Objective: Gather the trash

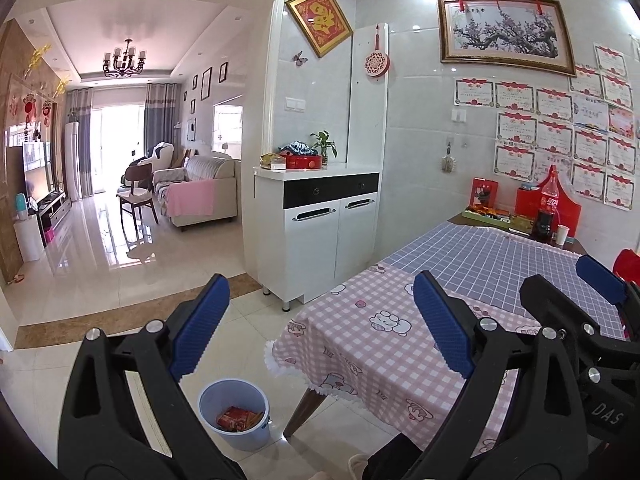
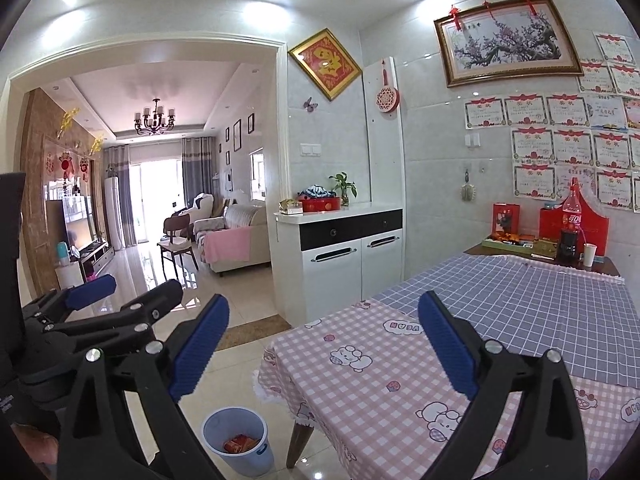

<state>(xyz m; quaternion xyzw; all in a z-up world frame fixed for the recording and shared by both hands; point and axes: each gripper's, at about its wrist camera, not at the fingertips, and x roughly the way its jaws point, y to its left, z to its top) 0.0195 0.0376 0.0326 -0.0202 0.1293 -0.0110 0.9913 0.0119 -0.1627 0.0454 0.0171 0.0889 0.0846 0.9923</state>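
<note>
Dining table (image 1: 400,340) with pink checked cloth fills lower right of both views, white cabinet (image 1: 320,224) behind it at centre frame. Left gripper (image 1: 320,320) and right gripper (image 2: 324,344) both hover over the table's near edge, jaws spread wide, holding nothing. Blue bin (image 1: 236,412) on the floor at bottom centre beside the table leg, red wrapper trash (image 1: 238,419) inside

Both wrist views high, side-by-side, sharing table (image 1: 400,340) corner.
</note>
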